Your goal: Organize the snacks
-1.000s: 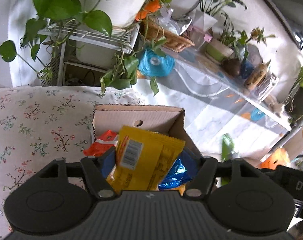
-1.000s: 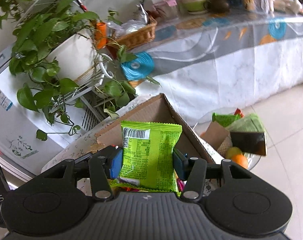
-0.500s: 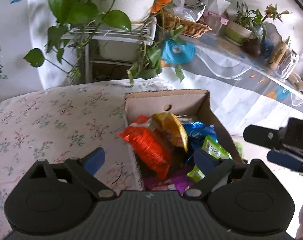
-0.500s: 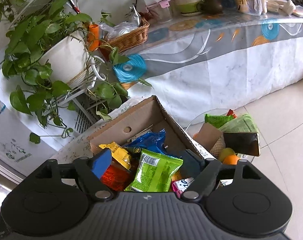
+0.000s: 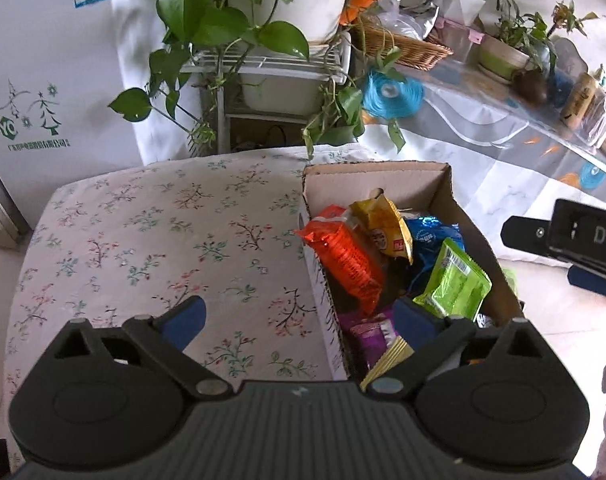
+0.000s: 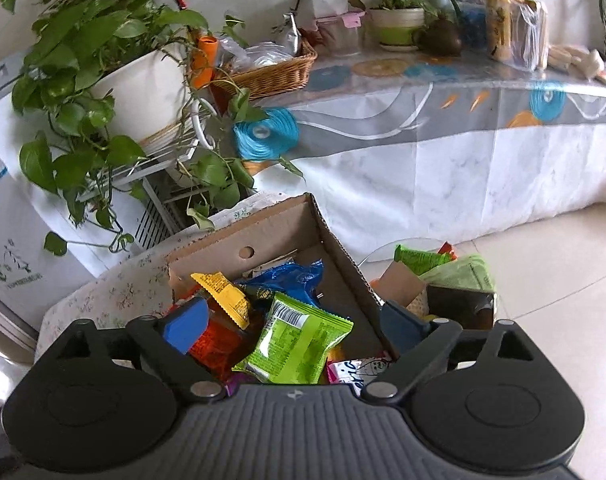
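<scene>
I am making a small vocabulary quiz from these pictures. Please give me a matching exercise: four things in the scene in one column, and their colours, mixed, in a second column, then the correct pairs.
Things:
1. Packet with the barcode, lying on top in the cardboard box
2. Crinkled foil bag behind it
3. Ribbed packet at the box's left wall
4. Wicker basket on the long table

Colours:
A. blue
B. tan
C. lime green
D. orange-red

Pairs: 1-C, 2-A, 3-D, 4-B

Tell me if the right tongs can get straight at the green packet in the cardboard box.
Probably yes. The green packet lies on top of the pile in the cardboard box, nothing over it, and the right tongs hang just above, jaws opening and empty.
</scene>
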A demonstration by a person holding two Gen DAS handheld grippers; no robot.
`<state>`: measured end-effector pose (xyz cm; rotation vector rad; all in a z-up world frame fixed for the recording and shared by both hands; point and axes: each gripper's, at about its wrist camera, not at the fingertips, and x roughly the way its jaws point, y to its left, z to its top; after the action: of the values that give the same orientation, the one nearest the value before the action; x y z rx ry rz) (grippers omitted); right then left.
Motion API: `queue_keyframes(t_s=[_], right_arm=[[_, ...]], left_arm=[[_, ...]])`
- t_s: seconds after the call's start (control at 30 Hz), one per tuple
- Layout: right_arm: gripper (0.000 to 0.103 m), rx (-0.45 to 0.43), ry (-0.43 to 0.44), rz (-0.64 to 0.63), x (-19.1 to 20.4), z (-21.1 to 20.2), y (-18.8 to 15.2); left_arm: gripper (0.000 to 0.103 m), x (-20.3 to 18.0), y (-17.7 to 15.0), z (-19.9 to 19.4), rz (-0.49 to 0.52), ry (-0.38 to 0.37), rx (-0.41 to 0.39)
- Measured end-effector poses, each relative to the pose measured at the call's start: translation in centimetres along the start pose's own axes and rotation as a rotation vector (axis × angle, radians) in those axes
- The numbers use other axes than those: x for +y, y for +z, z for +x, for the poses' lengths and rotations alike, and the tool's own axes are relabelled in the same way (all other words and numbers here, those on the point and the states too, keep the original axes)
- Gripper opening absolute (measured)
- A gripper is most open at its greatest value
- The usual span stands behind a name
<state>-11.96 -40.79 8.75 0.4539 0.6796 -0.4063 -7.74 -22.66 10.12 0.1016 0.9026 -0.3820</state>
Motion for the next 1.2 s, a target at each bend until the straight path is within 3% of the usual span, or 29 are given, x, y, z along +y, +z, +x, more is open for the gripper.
queue_keyframes(t_s=[0.63, 1.2], right_arm=[[0.103, 0.034, -0.112, -0.084, -0.5, -0.7, -2.6], [0.103, 0.08, -0.149, -0.129, 0.0, 0.5, -2.7]], left_arm=[[0.102, -0.2, -1.2, -0.8, 0.072, 0.134, 0.022], [0.102, -0.4, -1.0, -0.1, 0.105, 0.157, 0.023]])
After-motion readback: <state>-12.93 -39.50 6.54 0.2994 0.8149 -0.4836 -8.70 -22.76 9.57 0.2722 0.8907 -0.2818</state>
